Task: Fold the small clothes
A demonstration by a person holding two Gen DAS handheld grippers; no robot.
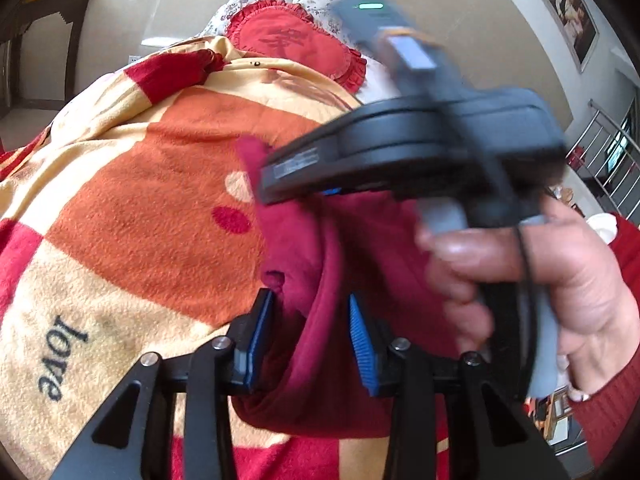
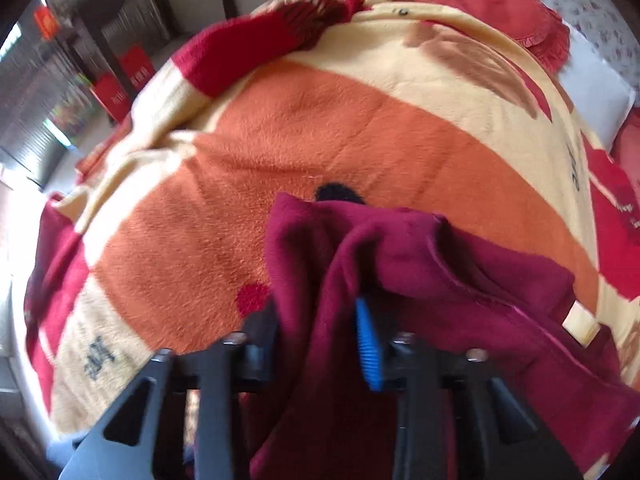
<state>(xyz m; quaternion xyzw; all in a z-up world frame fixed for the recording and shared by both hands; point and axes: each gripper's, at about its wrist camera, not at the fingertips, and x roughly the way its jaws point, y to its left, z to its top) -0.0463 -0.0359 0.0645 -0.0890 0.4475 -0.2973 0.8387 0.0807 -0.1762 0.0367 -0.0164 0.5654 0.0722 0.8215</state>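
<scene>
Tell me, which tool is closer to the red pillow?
Right. The right tool reaches out farther toward the pillow, while the left tool sits farther back. Both clamp the garment.

Patterned fleece blanket [image 2: 320, 128] over bed
</scene>
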